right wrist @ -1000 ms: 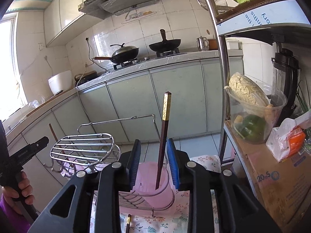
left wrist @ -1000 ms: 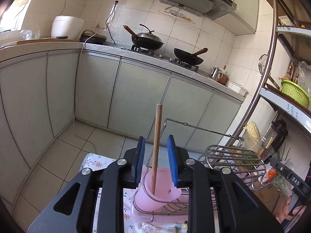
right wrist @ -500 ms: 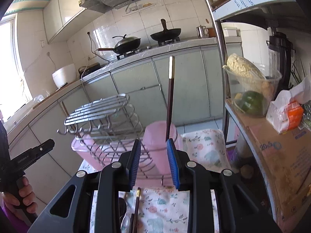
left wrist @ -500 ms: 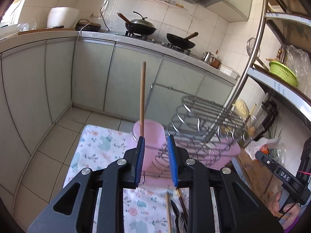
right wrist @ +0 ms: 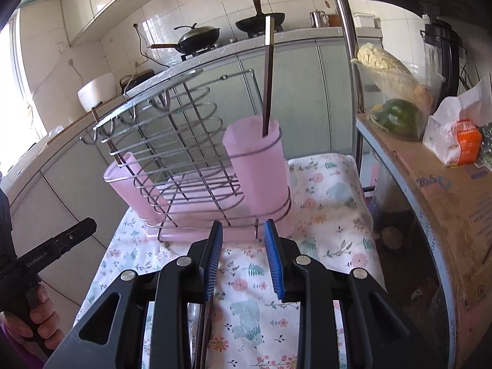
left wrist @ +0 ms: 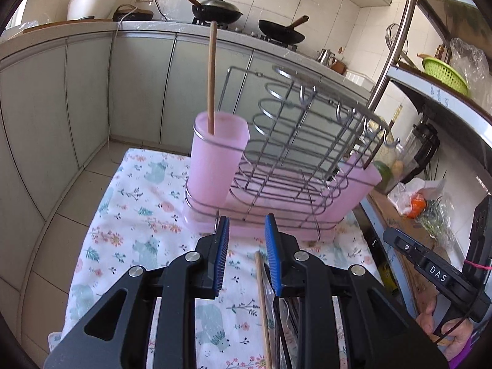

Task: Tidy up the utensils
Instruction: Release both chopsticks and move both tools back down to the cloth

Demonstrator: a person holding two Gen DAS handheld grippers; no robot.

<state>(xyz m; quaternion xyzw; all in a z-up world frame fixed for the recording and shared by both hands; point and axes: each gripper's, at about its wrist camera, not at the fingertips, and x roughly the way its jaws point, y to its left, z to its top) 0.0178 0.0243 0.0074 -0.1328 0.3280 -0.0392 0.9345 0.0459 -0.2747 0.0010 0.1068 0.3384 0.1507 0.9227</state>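
Now both hand-held grippers, left point(left wrist: 246, 240) and right point(right wrist: 243, 243), are being held half-open and empty; the loose chopstick point(left wrist: 262, 292) should be approached squarely.

I counted two pink cups point(left wrist: 215, 160) in one wire rack point(left wrist: 304, 141), one wooden chopstick point(left wrist: 211, 77) upright, one dark chopstick point(right wrist: 268, 70) upright, two woks point(left wrist: 216, 10) on the stove, one green basket point(left wrist: 446, 75).

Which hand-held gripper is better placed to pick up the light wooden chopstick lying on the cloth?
Probably the left hand-held gripper: the wooden chopstick lies almost between its open jaws.
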